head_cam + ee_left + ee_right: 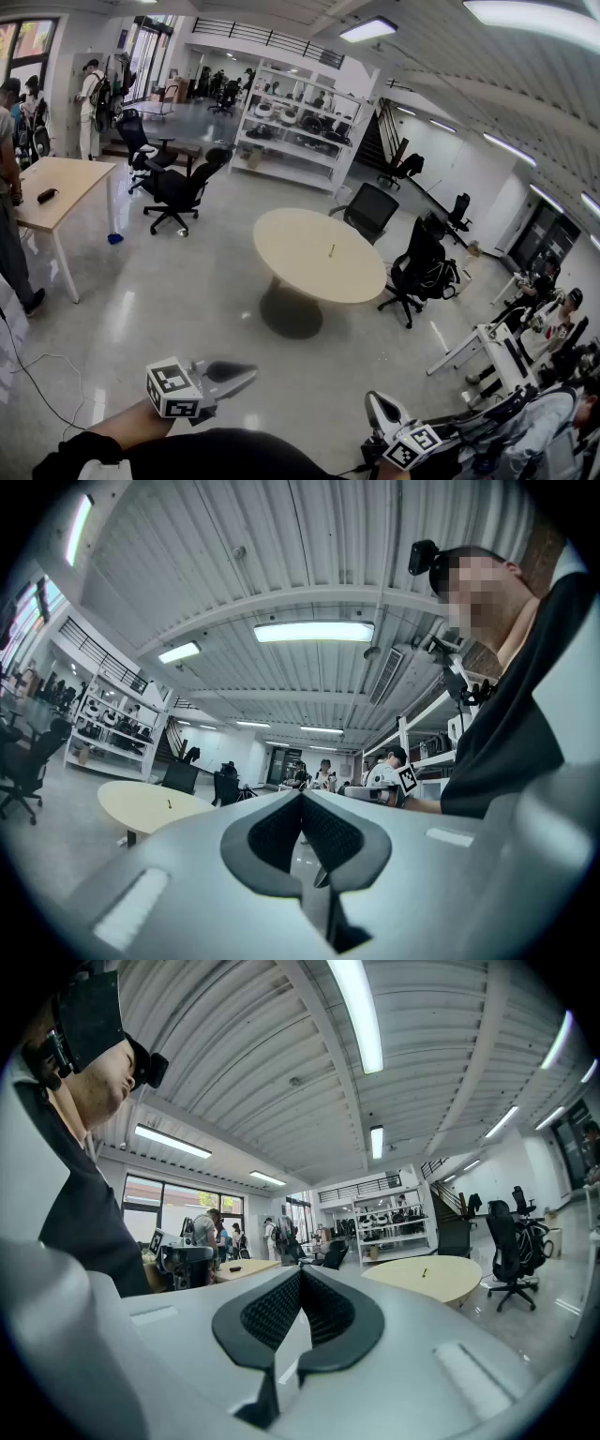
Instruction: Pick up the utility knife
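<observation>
Head view, background, left to right: a standing person (9, 187) at the frame edge is beside a rectangular pale-wood table (70, 173) carrying a small black oblong object (47, 195). Black swivel office chairs (178, 192) stand on the glossy grey floor (169, 300) in front of a white open shelving unit (300, 127). At centre, a round pale-wood table (291, 239) on a dark pedestal bears the small yellow utility knife (331, 250), which lies near the middle of the top and is too small for detail. A further black office chair (422, 267) stands just beside this table. White desks (483, 342) with seated people (553, 319) fill the right edge. Foreground, left to right: the left gripper (246, 372), with its marker cube (173, 387), and the right gripper (375, 401) are both held low, well apart from the round table and the knife. Left gripper view: the grey fingers (272, 832) of the left gripper (302, 794) are pressed together at their black ribbed pads, with nothing between them. The round table (141, 803) and the knife (170, 804) appear far off at the left. Right gripper view: the fingers (328, 1312) of the right gripper (300, 1274) are likewise pressed together and empty. The round table (450, 1279) and the knife (424, 1272) appear distant at the right.
</observation>
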`<action>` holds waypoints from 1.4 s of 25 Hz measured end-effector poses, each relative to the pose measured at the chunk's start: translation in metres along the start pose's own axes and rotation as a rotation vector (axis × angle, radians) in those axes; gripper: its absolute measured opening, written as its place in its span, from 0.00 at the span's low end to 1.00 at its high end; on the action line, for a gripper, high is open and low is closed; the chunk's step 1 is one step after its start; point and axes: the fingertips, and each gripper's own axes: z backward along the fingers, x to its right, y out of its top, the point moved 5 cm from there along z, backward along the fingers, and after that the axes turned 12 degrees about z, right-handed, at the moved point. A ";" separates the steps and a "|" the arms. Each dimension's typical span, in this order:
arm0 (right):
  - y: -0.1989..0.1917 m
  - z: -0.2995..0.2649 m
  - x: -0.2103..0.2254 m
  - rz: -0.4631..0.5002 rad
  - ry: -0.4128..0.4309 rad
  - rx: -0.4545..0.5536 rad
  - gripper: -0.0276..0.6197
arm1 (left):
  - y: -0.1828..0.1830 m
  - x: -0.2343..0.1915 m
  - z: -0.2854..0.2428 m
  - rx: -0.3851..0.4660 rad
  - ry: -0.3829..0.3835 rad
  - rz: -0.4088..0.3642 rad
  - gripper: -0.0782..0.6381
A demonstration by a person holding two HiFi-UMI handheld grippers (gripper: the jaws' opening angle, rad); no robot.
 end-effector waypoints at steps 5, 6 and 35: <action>-0.002 0.003 0.005 0.009 0.005 -0.007 0.06 | -0.004 0.003 -0.004 0.002 0.005 0.000 0.10; -0.002 0.005 0.007 0.016 0.004 -0.008 0.06 | -0.004 0.003 -0.005 0.003 0.006 0.000 0.10; -0.035 0.087 0.030 -0.054 0.026 0.026 0.06 | -0.051 0.073 -0.052 -0.075 0.010 0.002 0.10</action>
